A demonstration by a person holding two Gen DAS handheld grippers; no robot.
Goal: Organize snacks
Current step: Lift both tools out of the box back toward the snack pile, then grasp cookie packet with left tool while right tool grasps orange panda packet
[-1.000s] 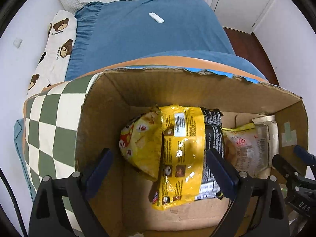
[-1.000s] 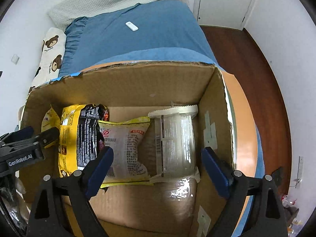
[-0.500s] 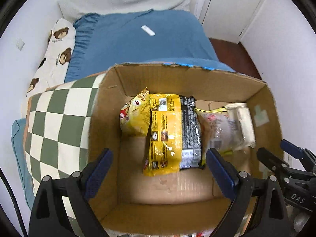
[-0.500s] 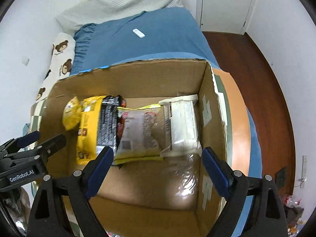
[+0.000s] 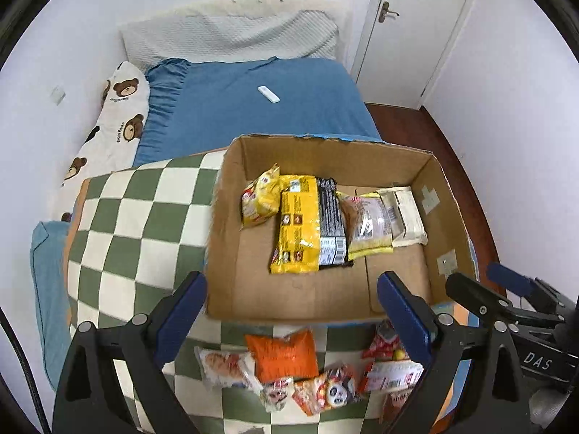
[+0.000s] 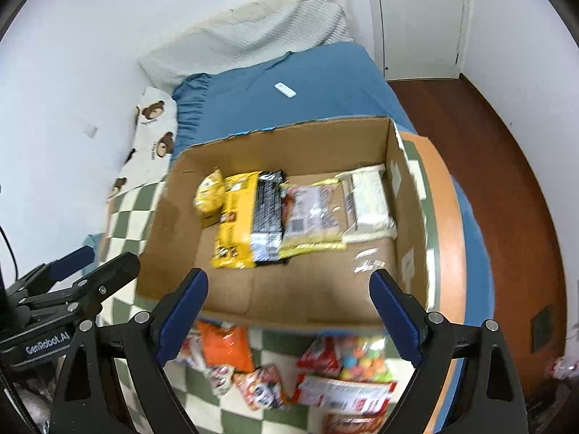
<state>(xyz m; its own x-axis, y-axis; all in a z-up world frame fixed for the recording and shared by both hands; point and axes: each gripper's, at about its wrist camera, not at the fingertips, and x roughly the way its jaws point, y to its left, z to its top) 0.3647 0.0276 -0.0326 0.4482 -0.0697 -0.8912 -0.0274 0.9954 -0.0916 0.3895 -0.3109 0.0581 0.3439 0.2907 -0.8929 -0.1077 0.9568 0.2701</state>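
Your left tool [image 5: 291, 311] hangs released, its blue pads spread wide with nothing between them, above the near wall of the cardboard box [image 5: 289, 313]; your right tool [image 6: 289, 309] is spread just as wide and empty, over the same near wall further right. On your left the checkered cloth [image 5: 134, 224] lies bare beside the box, giving open room there, and beyond it a white wall closes that side. The box stands open-topped, its four walls upright, the front half of its floor free. Inside, along the far half, four snacks lie side by side: a small yellow bag [image 5: 260, 197] at the left, then a yellow-and-black pack [image 5: 307, 228], a clear pack with yellow trim [image 5: 369, 224], and a white pack [image 5: 405, 215] near the right wall. Behind the box stretches a bed with a blue sheet [image 5: 267, 119], a small white remote [image 5: 268, 94] on it and a bear-print pillow [image 5: 119, 115] at its left edge. To the right, dark wood floor [image 6: 506, 195] and a white door [image 5: 416, 18]. Below your tools, on the cloth-covered desk just in front of the box, loose snacks [image 5: 325, 379] wait in a heap, an orange bag [image 5: 286, 354] among them, all apart from the pads.
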